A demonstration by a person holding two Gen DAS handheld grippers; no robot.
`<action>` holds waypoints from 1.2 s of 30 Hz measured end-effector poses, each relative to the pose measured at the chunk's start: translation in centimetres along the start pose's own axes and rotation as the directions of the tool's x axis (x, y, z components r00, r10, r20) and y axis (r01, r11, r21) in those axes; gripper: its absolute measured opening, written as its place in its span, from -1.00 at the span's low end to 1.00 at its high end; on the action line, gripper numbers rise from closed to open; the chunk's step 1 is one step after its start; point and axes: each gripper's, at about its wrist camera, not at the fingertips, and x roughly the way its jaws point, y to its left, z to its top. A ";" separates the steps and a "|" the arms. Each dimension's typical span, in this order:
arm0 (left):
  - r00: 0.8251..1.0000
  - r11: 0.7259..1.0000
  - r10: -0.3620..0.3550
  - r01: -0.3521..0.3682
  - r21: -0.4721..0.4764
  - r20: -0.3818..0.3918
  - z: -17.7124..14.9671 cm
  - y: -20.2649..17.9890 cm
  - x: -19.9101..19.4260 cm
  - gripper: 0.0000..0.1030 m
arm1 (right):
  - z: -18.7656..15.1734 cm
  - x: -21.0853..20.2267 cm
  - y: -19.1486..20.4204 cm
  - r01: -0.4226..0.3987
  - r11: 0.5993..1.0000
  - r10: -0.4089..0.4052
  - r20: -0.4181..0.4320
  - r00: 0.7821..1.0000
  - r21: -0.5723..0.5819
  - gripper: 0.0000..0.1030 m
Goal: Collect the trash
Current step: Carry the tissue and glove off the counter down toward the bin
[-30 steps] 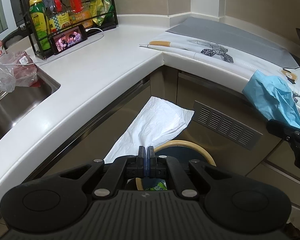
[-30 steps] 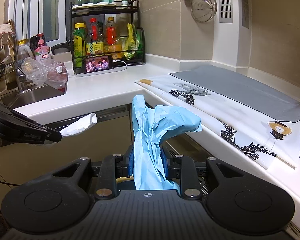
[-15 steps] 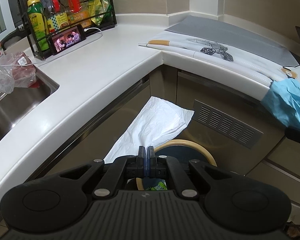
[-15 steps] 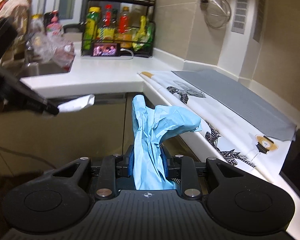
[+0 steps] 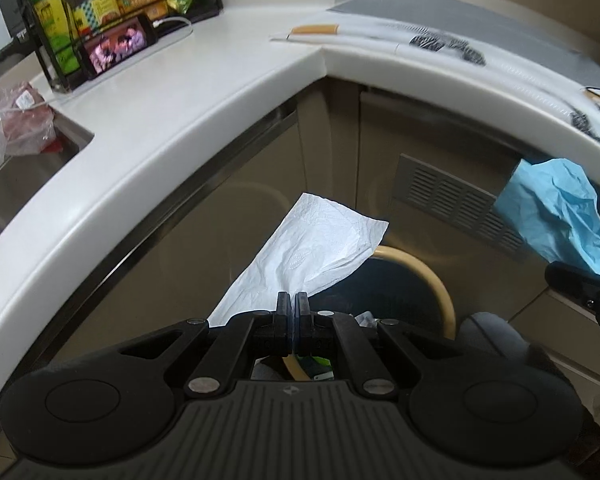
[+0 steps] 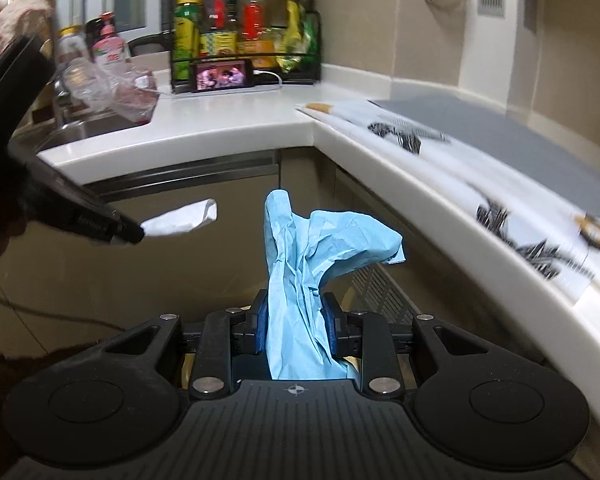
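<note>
My left gripper (image 5: 292,304) is shut on a white tissue (image 5: 316,248) that sticks forward and up from its pads. It hangs over a round bin (image 5: 428,276) with a tan rim and scraps inside. In the right wrist view the same tissue (image 6: 184,220) shows at the left gripper's tip (image 6: 134,234). My right gripper (image 6: 296,320) is shut on a crumpled blue paper (image 6: 312,256) standing up between its pads. That blue paper (image 5: 560,216) also shows at the right edge of the left wrist view, below the counter edge.
A white L-shaped counter (image 5: 188,92) wraps around above beige cabinet fronts with a vent grille (image 5: 456,204). A sink (image 5: 28,168) with a plastic bag lies left. A rack of bottles (image 6: 240,32) and a phone (image 6: 220,76) stand at the back. A patterned mat (image 6: 520,200) covers the right counter.
Both grippers have sunk below the counter edge toward the bin, each keeping its hold. The blue paper now sits lower at the right of the left wrist view.
</note>
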 end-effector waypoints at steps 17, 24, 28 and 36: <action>0.996 1.000 -0.010 0.009 -0.022 -0.084 -0.1 0.1 4.1 -0.99 | -0.4 4.1 0.7 0.011 1.000 -0.009 -0.077 0.997 0.027 -0.43; 0.993 0.999 -0.019 0.016 -0.027 -0.116 0.0 0.1 5.9 -0.99 | -0.5 5.6 0.6 -0.002 1.000 0.005 -0.119 0.993 0.026 -0.43; 0.990 0.999 -0.024 0.020 -0.031 -0.138 0.1 0.2 7.0 -0.99 | -0.6 6.5 0.5 -0.005 0.999 0.009 -0.143 0.990 0.033 -0.43; 0.988 0.999 -0.025 0.020 -0.034 -0.153 0.3 0.1 8.2 -0.99 | -0.6 7.8 0.3 -0.010 0.999 0.017 -0.166 0.986 0.039 -0.43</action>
